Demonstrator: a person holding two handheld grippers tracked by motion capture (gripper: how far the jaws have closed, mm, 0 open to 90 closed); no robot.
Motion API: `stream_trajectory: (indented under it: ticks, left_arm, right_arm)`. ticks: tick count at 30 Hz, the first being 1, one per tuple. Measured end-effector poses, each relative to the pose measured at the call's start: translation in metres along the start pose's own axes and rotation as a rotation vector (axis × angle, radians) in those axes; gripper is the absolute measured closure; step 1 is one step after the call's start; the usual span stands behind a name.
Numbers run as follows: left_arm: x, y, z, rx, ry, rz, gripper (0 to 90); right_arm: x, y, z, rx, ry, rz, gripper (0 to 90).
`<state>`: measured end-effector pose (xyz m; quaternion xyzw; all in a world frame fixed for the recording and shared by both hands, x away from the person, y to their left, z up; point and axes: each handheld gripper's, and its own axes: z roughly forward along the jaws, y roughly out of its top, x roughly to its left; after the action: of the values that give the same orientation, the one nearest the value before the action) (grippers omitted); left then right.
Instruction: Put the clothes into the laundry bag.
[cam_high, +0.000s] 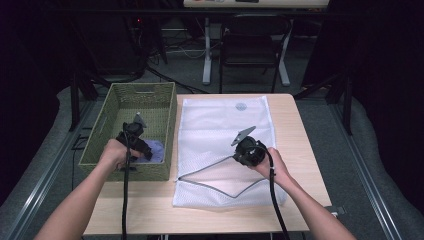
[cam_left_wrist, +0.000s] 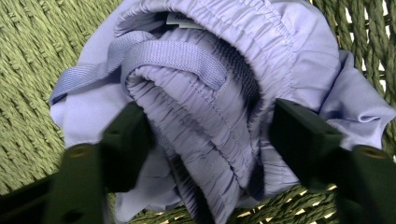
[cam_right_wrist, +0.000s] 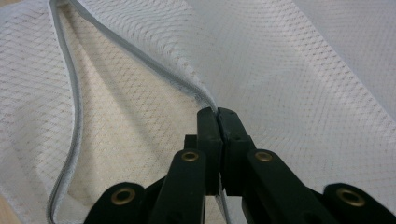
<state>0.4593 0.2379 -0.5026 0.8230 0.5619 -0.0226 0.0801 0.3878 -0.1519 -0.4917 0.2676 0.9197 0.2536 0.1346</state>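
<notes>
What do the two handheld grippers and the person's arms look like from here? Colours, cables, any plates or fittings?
Both grippers are black. The left gripper and right gripper each carry a grey three-cornered plate on top and trail a black cable toward the table's near edge. Up close, the jaws are matte black with brass-coloured rivets at the linkages. The forearms are bare, no sleeves visible.

Matt lilac cloth garment (cam_left_wrist: 219, 79), rough woven basket (cam_left_wrist: 28, 60), fine mesh bag (cam_right_wrist: 303, 74).
</notes>
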Motion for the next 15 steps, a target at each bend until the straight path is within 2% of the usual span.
stream_trajectory:
  ticks: [10,15]
  left_arm:
    - [-0.0026,-0.0033,-0.0017,-0.025,-0.009,0.048,69.6]
    - [-0.0033,-0.0054,-0.0041,-0.046,-0.013,0.066,75.0]
  right_arm:
    - [-0.0002,-0.0002,0.0004,-0.001,-0.003,-0.001,88.9]
    - [-0.0012,-0.0004,0.0000,0.003,0.000,-0.004,88.9]
